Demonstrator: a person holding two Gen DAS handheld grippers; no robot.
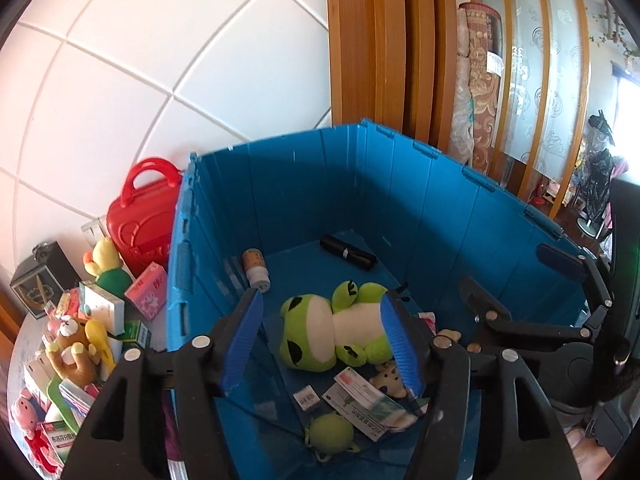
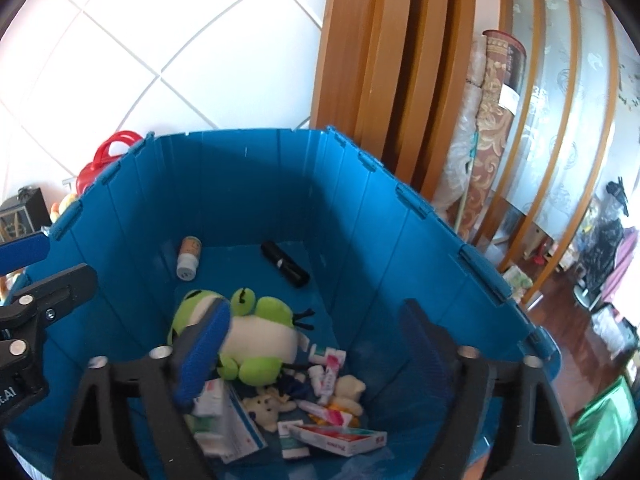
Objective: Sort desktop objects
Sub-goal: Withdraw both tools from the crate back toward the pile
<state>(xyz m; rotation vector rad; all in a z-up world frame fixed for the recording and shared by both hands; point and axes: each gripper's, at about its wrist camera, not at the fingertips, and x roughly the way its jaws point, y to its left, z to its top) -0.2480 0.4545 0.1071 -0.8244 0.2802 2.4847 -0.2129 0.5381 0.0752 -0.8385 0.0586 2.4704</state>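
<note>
**Both grippers empty over the blue bin**

I have both tools hanging above the open blue bin [image 1: 400, 184], pointed down into it. The left gripper [image 1: 320, 344] has its jaws standing apart with nothing between the pads. The right gripper [image 2: 316, 352] is spread wide and just as empty; through its gap I see only what lies on the bin floor.

Nearest me, along the bin's front edge, lie flat boxes [image 2: 340, 438], a small green toy [image 1: 330, 432] and a little cream bear [image 2: 264, 404]. Behind them, about mid-floor, the frog plush [image 1: 332, 332] rests on its back. Farther in, a small bottle [image 1: 256, 270] lies against the left wall and a black roll [image 1: 348, 256] sits near the back wall.

The unsorted pile [image 1: 76, 340] of toys and boxes sits on the desk outside the bin's left wall, with a red case [image 1: 140, 220] behind it by the tiled wall.

My worries from here: the two grippers hang close together, so swinging the left one toward the pile could knock the right one or catch the bin's left rim. The pile is heaped loosely near the desk edge, so I judge a careless grab could tumble a neighbour off, and a soft plush may slip from a shallow pinch.
</note>
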